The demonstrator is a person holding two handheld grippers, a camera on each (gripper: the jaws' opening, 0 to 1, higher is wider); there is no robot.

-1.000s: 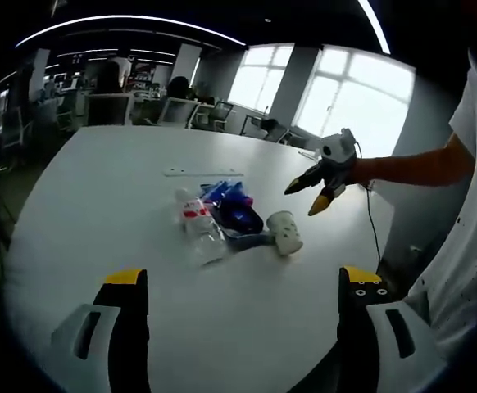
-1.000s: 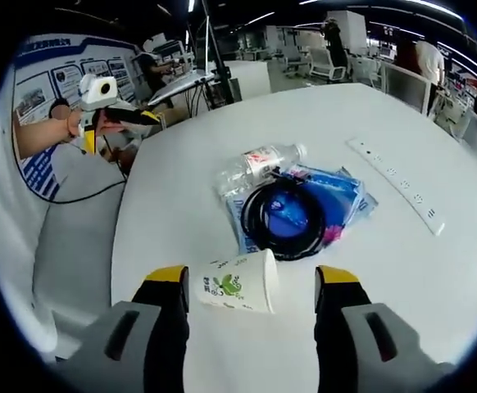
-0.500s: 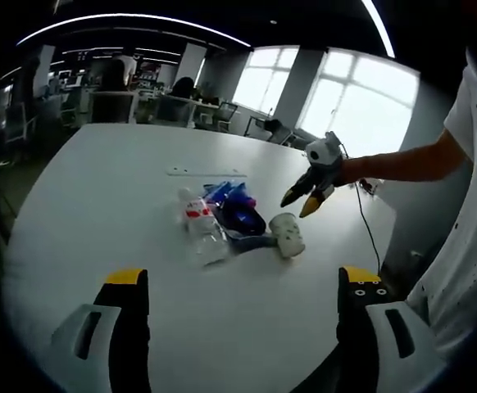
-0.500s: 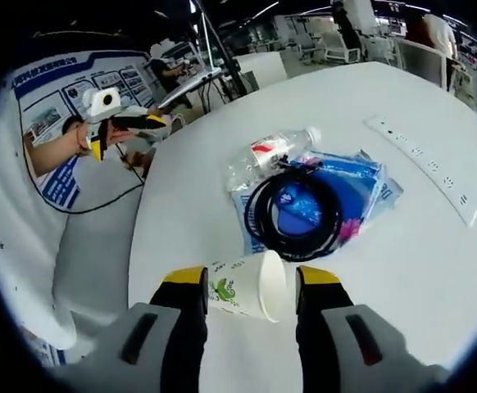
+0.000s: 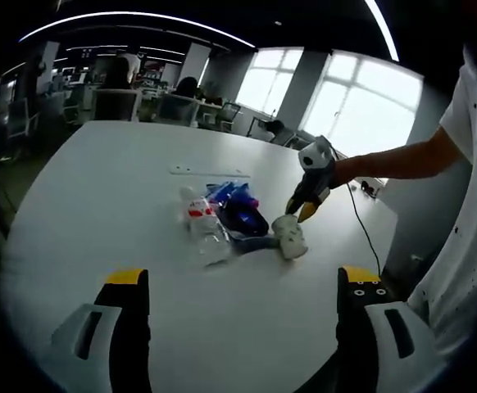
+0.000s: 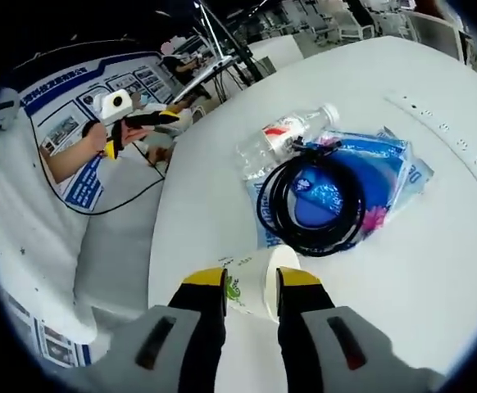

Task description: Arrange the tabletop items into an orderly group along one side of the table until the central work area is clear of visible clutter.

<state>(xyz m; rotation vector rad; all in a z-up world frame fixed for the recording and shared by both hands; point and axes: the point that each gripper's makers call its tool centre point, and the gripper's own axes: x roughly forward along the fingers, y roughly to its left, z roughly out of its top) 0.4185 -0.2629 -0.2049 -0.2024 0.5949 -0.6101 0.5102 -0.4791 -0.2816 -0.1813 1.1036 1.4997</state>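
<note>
A white paper cup (image 6: 261,288) with a green print lies on its side on the white table (image 6: 435,270), and my right gripper (image 6: 251,277) is shut on it, one jaw on each side. Just beyond lie a black cable coil (image 6: 311,201) on a blue packet (image 6: 390,173) and a clear plastic bottle (image 6: 283,139) with a red label. In the left gripper view my right gripper (image 5: 298,210) meets the cup (image 5: 291,235) beside the coil (image 5: 244,217) and bottle (image 5: 201,225). My left gripper (image 5: 240,282) hangs open over bare table, well short of the pile.
A white power strip (image 5: 202,171) lies flat beyond the pile, toward the far side (image 6: 460,135). The left gripper (image 6: 144,129) shows at the table's edge, held by a person's hand. Desks and chairs stand in the office behind. A cord trails off the table edge (image 5: 368,233).
My right gripper came down to the cup and its jaws drew together from wide apart to tight against the cup's sides. The left gripper stayed open and nearly still.
</note>
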